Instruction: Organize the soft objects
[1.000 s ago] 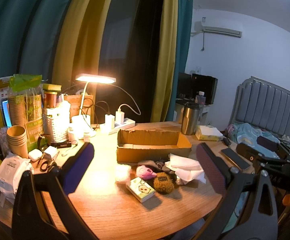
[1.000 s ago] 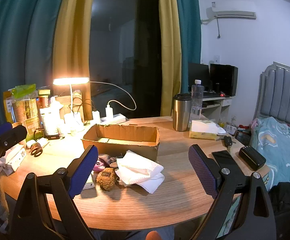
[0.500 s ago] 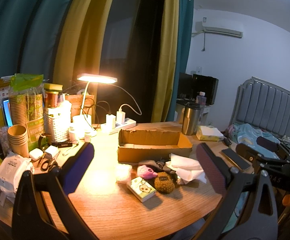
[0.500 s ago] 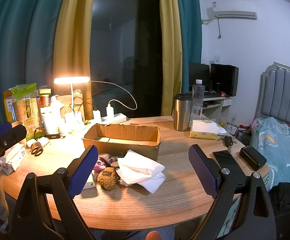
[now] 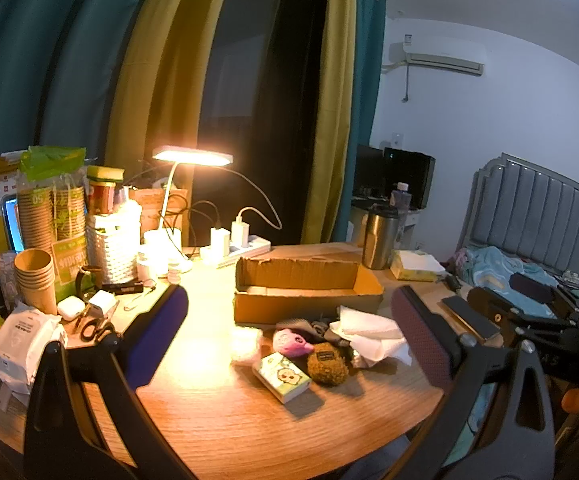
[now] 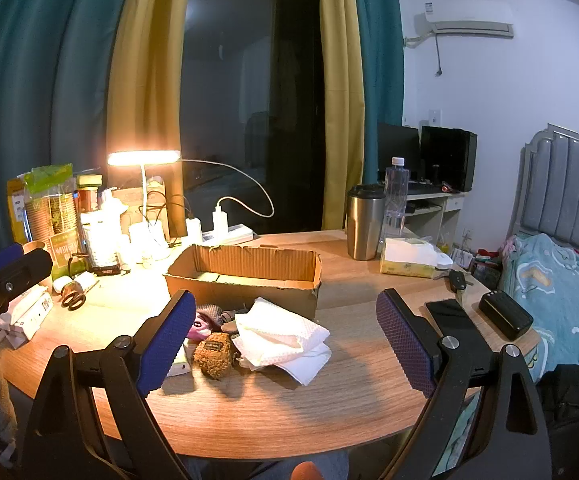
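Both the left gripper [image 5: 289, 336] and right gripper [image 6: 285, 336] hovered with jaws spread and empty above the worktop [image 6: 289, 412]. Soft objects — brown plush [image 6: 214, 354], white cloth [image 6: 281, 334] — lay before the cardboard box [image 6: 245, 276], apparently awaiting a first pickup.

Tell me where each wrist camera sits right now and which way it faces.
Left wrist: on the left gripper, above the round wooden table's left near edge, facing the open cardboard box; its open fingers frame the view, the right gripper shows at right.
Right wrist: on the right gripper, further right, facing the same box; the left gripper shows at left.
Shared: box, brown plush toy, white folded cloth.
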A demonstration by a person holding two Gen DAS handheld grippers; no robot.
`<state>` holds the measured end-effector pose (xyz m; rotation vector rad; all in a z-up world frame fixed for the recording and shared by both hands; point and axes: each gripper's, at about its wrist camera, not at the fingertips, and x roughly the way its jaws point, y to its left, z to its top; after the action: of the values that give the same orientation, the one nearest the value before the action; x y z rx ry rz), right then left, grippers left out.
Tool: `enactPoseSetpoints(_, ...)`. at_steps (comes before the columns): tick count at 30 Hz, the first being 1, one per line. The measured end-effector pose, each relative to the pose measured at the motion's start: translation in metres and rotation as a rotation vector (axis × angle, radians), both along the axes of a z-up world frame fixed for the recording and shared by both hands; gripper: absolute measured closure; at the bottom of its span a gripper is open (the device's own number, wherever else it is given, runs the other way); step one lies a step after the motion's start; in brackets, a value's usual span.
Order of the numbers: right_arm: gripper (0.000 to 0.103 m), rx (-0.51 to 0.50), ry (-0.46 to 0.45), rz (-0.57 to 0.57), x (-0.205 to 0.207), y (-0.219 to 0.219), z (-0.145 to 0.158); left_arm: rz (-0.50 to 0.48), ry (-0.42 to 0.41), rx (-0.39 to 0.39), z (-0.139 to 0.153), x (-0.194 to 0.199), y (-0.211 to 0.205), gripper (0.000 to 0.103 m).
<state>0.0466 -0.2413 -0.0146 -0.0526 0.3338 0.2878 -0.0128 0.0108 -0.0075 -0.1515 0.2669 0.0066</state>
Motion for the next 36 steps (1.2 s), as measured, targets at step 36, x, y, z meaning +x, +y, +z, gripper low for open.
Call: enactPoseSetpoints(36,0.009,-0.027,0.275,-0.043,0.127,-0.016,-0.063,0.058,0.324,0.038,-0.077,0.127,0.024,0.002)
